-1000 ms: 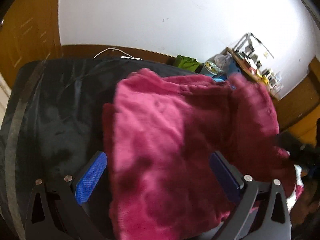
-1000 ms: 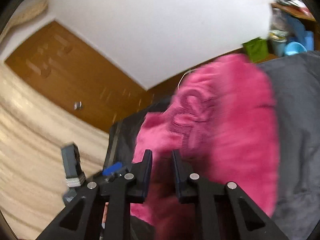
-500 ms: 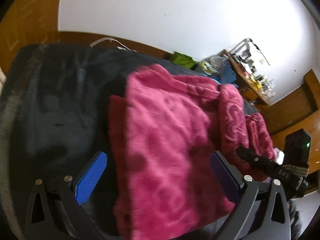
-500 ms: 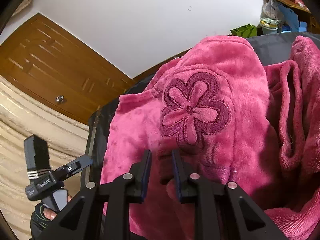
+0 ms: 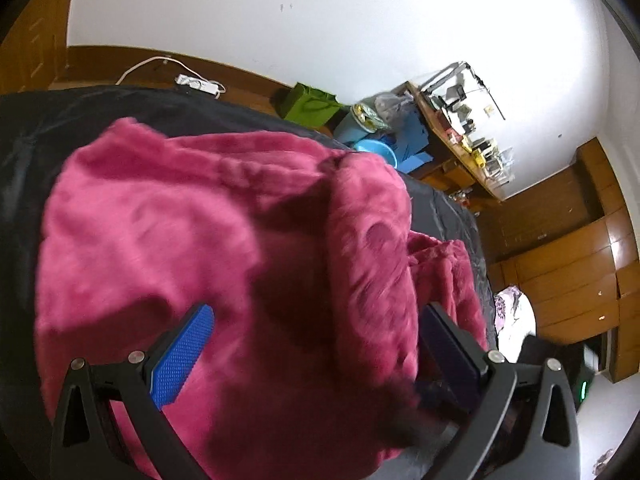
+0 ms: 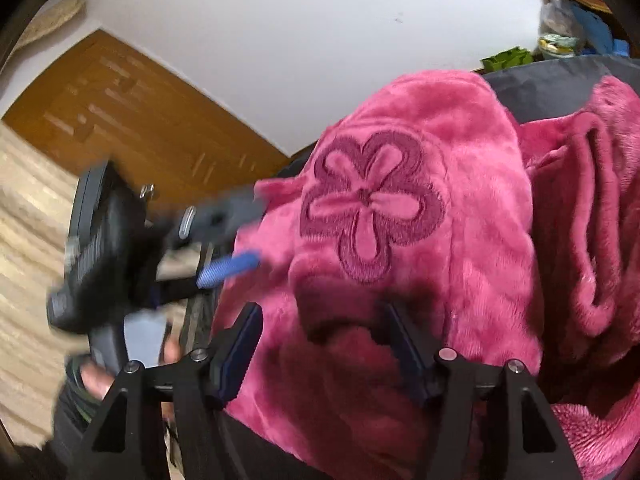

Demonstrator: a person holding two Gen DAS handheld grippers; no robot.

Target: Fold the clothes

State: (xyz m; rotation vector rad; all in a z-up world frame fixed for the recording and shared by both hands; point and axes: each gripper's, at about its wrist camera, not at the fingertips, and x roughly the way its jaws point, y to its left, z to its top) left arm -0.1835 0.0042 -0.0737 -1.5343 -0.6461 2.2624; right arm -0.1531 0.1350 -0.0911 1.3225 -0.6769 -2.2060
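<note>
From my left wrist camera, the left gripper (image 5: 316, 344) has its jaws standing wide apart, with the pink fleece garment (image 5: 192, 240) bunched up between and beyond them. I see one blue pad (image 5: 182, 356) clearly; the other finger is half buried behind a thick fold of fleece. Nothing is pinched here, so I judge the gripper is straddling the cloth, either to take a fresh hold or having let one go (the picture fits both). The garment lies heaped on the dark bedcover (image 5: 24, 140), doubled over on itself in at least two layers, with a narrower roll of the same pink lying off toward the right. Along the far wall I count one green bag (image 5: 308, 104) and one white power strip (image 5: 198, 83) on the floor.

From my right wrist camera, the right gripper (image 6: 326, 340) also has its jaws apart, the fleece swelling up between them without being clamped. The garment shows one embroidered flower (image 6: 372, 204), facing up on the top layer, which tells me a front panel is uppermost. At the left edge I see the left gripper as a blur, its blue pad just at the garment's edge, with a hand around its handle below. I count two grippers and a single garment; the fold looks partial, not yet a tidy flat stack.
</note>
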